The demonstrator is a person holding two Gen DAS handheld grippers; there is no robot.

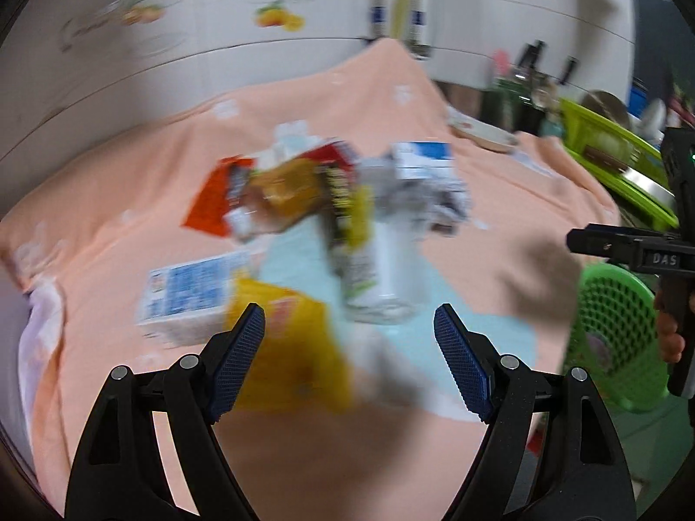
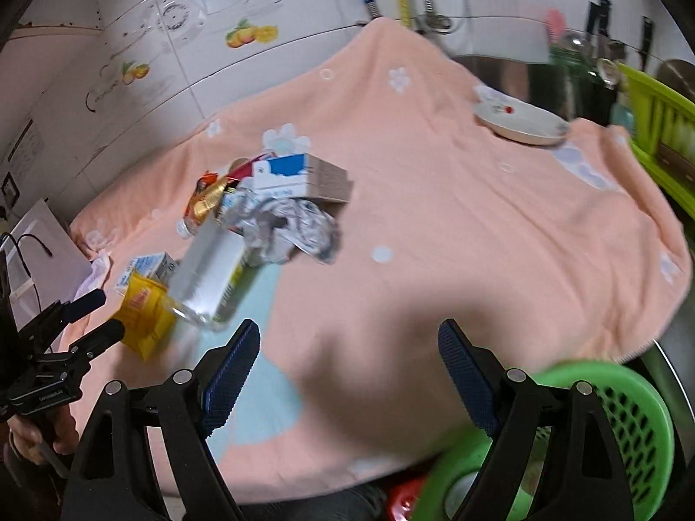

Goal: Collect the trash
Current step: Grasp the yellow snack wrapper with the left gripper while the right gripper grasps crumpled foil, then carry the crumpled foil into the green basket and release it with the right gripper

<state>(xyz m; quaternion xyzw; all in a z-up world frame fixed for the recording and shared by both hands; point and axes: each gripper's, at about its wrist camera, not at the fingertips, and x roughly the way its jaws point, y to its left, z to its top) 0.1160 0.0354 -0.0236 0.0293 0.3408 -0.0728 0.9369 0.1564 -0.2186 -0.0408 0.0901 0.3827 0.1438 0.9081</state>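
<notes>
A soft peach cloth (image 2: pixel 434 199) with pale flower prints drapes the surface below glossy white tiles. Crumpled wrappers, small cartons and a yellow packet (image 1: pixel 286 347) form the trash pile (image 2: pixel 260 217) at its middle. Left tongs (image 1: pixel 349 360) and right tongs (image 2: pixel 349 373) are released, empty; a green perforated plastic basket (image 2: pixel 625 417) sits at the right edge.

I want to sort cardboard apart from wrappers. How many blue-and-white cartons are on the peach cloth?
2. One blue-and-white carton stands at the far end of the trash pile, beside a crumpled wrapper. The other carton lies at the near left, behind a yellow packet. More may be buried.
</notes>
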